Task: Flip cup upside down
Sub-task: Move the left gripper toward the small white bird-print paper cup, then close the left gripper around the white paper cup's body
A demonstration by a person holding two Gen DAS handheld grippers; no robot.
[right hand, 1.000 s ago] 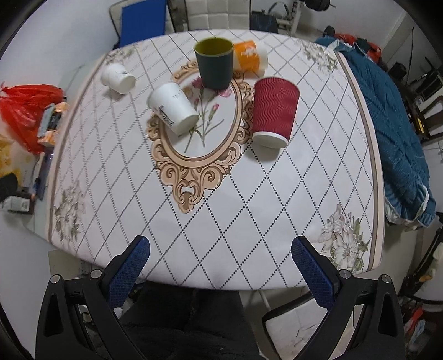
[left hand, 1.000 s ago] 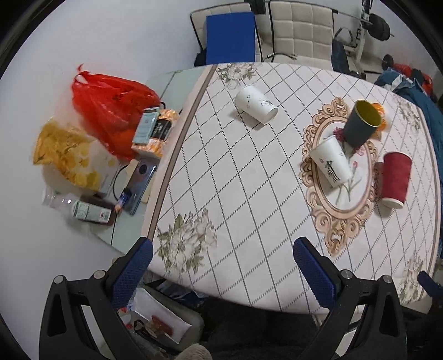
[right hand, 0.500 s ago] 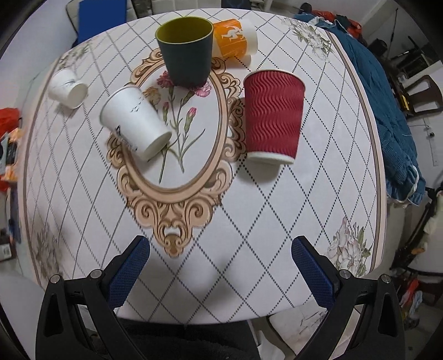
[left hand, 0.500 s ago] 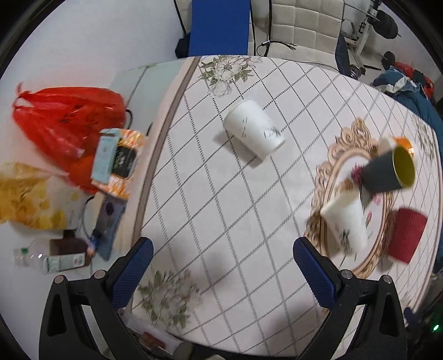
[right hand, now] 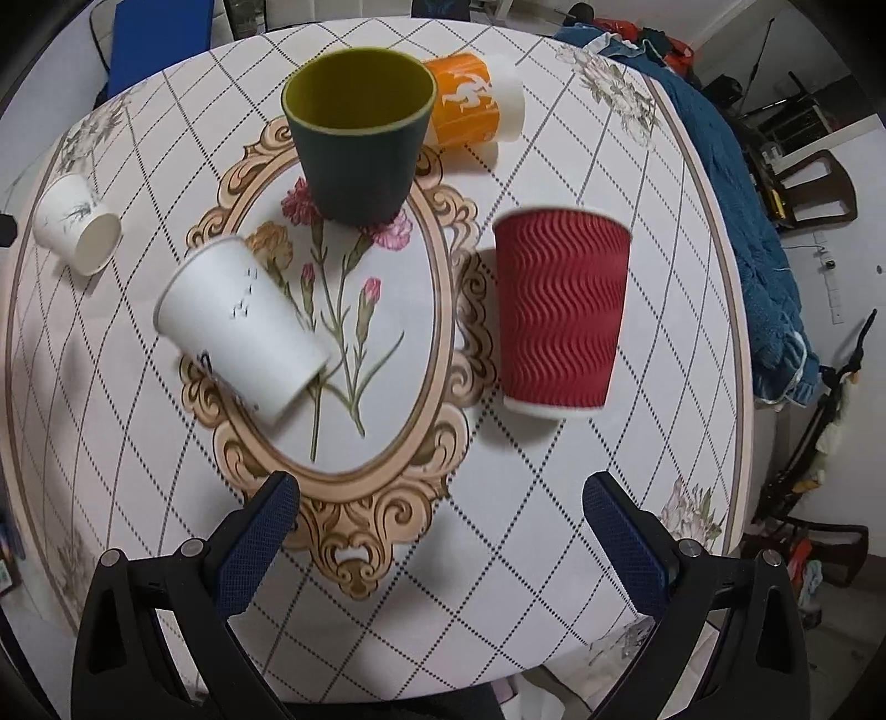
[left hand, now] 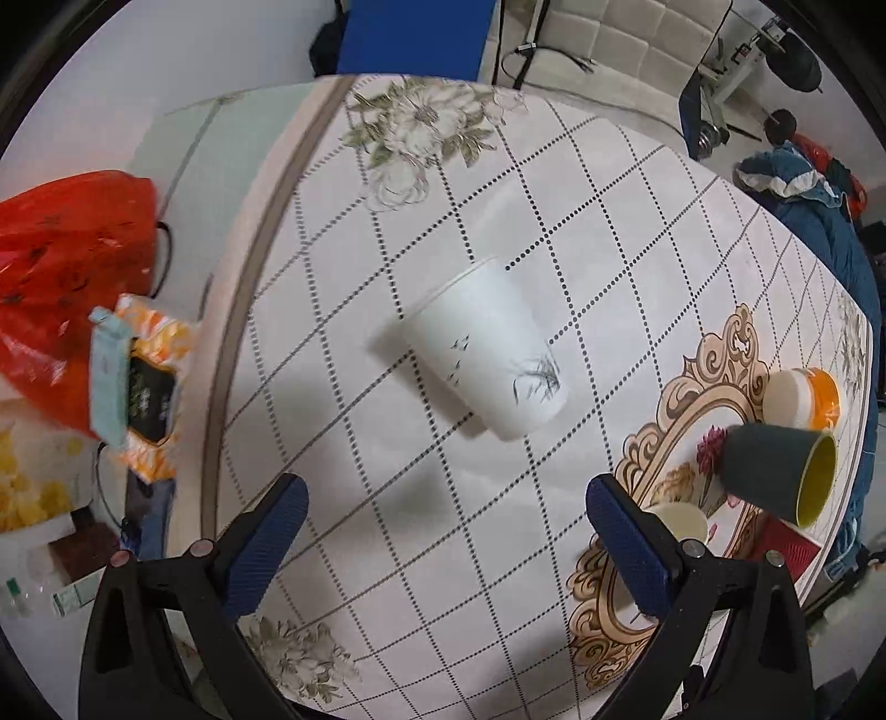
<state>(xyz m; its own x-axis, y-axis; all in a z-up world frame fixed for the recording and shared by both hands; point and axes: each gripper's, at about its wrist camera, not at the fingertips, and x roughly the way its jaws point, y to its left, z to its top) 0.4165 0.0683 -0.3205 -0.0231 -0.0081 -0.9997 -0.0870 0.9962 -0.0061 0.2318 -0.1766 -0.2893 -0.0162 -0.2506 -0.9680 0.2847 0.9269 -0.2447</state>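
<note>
Several cups are on a patterned table [right hand: 387,554]. A white paper cup [left hand: 487,354] lies on its side just ahead of my open, empty left gripper [left hand: 443,526]; it also shows far left in the right wrist view [right hand: 77,232]. A second white cup [right hand: 243,338] lies on its side on the oval medallion. A dark green cup [right hand: 360,133] stands upright, an orange cup [right hand: 476,108] lies behind it, and a red ribbed cup [right hand: 559,310] stands upside down. My right gripper [right hand: 443,531] is open and empty, hovering before the medallion.
A red plastic bag [left hand: 61,266], snack packets [left hand: 138,382] and bottles sit on a low surface left of the table. A blue blanket [right hand: 742,210] lies off the right edge. Chairs [left hand: 609,39] stand behind the table.
Both grippers have moved forward over the table. The left one has closed in on the white cup lying at the left; the right one has come nearer the medallion cups. No cup has moved.
</note>
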